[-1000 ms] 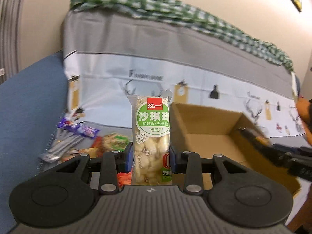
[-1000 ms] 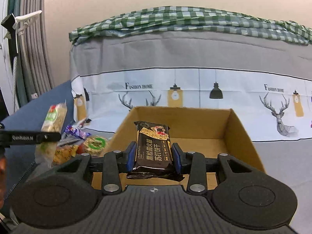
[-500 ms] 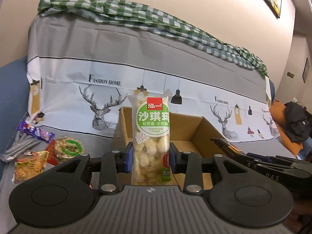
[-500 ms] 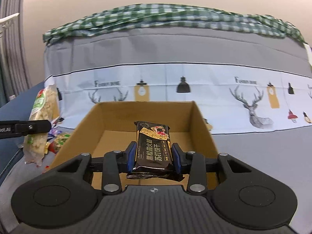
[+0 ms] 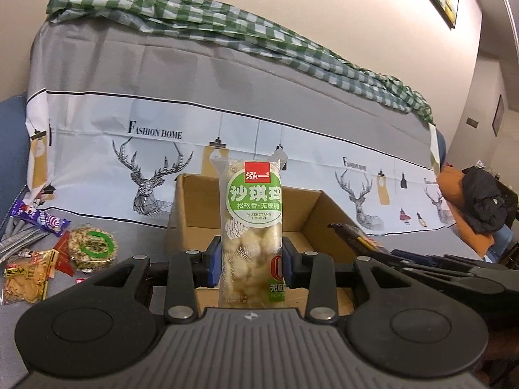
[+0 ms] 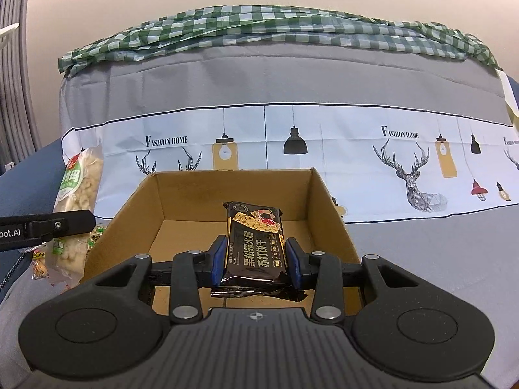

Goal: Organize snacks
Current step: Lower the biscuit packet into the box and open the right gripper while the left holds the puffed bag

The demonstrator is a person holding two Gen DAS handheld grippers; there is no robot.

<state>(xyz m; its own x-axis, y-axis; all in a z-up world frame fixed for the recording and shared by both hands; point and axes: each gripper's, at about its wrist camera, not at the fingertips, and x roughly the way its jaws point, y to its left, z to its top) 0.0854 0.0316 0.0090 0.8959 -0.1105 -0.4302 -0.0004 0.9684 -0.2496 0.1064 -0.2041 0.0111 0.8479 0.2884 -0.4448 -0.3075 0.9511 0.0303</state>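
My left gripper is shut on a clear sachima snack pack with a green label, held upright in front of an open cardboard box. My right gripper is shut on a black cracker pack, held over the near part of the same box, whose floor is bare. The sachima pack and the left gripper's finger show at the left of the right wrist view. The cracker pack shows at the right of the left wrist view.
Several loose snacks lie left of the box: a round green-labelled cake, a yellow packet, a purple wrapper. A sofa back with a deer-print cloth and a green checked cloth rises behind. Dark clothes lie far right.
Both grippers have swung toward the box, which now sits centred in each view. Each still holds its pack.
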